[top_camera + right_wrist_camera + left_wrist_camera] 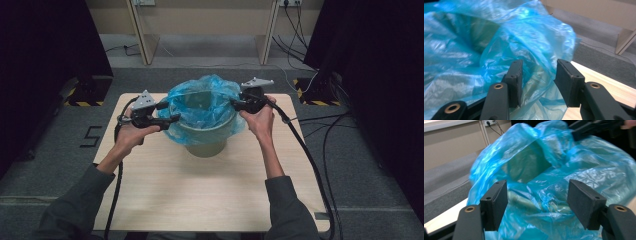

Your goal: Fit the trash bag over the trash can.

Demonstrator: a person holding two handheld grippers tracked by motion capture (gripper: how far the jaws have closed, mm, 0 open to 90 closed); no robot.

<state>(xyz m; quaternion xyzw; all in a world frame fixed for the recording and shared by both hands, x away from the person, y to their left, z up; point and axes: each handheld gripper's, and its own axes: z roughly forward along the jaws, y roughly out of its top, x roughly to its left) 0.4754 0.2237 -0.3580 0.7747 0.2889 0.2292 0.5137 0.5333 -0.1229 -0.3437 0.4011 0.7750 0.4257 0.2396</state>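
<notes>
High view: 1 green bin (206,141) with 1 blue bag (202,102) stood at frame centre on the table (200,195). Gripper views revealed left gripper (537,200) and right gripper (537,80) released, plastic between the jaws.

There were two grippers: the left gripper (167,112) and the right gripper (235,102), one at each side of the bin. One grey-green bin (206,142) stood on one wooden table (200,195). One blue plastic bag (202,97) lined that bin. Each gripper carried one grey three-cornered plate, two in all, and trailed one black cable.
</notes>
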